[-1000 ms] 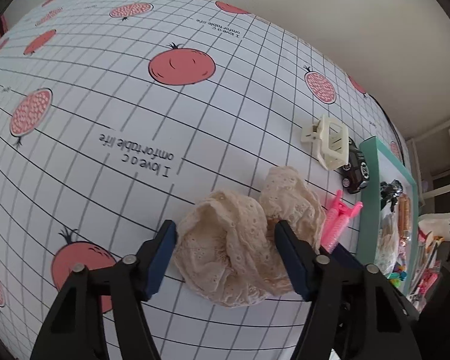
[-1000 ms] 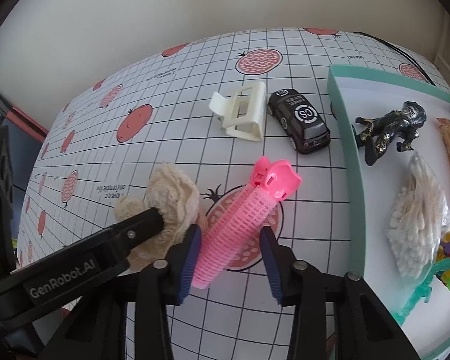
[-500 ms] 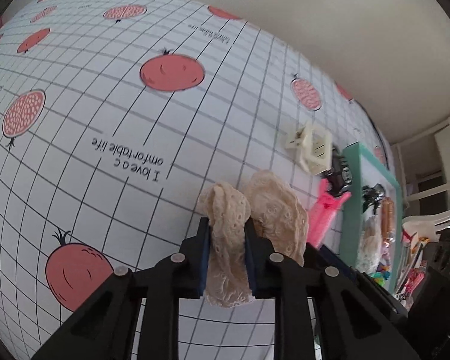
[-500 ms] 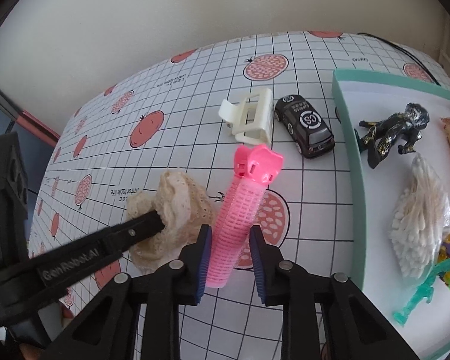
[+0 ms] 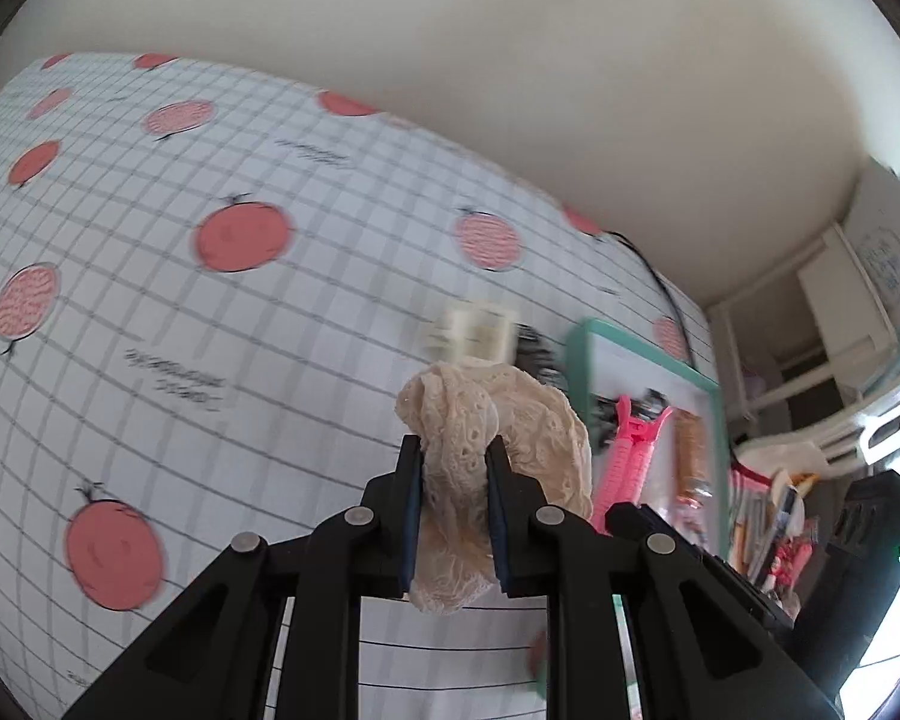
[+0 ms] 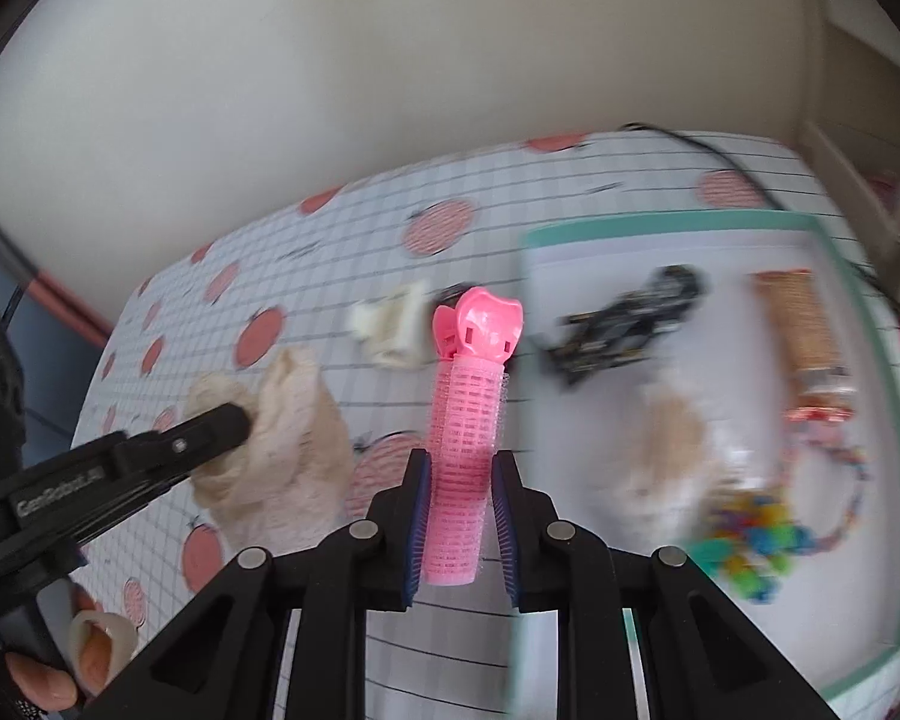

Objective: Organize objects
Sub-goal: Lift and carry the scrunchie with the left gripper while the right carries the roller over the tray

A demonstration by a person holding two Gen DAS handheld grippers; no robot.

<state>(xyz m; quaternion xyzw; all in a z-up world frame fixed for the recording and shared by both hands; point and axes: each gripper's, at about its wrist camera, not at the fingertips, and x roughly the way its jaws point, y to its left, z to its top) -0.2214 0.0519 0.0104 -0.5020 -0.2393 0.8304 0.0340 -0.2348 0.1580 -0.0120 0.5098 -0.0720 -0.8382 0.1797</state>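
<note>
The left gripper [image 5: 453, 501] is clamping a cream lace scrunchie [image 5: 492, 450] between its two blue-padded fingers [image 5: 413, 510], holding it clear of the table [image 5: 210, 324]; the cloth is bulging out above and hanging below the pads. The right gripper [image 6: 461, 516] is pinching a pink roller [image 6: 465, 450] near its lower end, so that the roller is standing almost upright with its clip head at the top, also off the table.

In the right view the left gripper is reaching in from the left with the scrunchie [image 6: 288, 438] bunched at its tip, just left of the roller. A thumb [image 6: 93, 660] is showing at the lower left.

Beyond both tools, a cream hair claw [image 6: 393, 327] is lying on the gridded cloth with red fruit prints. A dark toy car [image 5: 537, 354] is sitting just beside it, mostly hidden in the right view. To the right, a teal-rimmed tray [image 6: 672, 222] is holding a black figure [image 6: 624, 324], a brown tube-like item [image 6: 801, 324], a pale blurred bundle [image 6: 672, 444] and bright beads [image 6: 750, 546]. Motion blur is smearing much of the tray.
</note>
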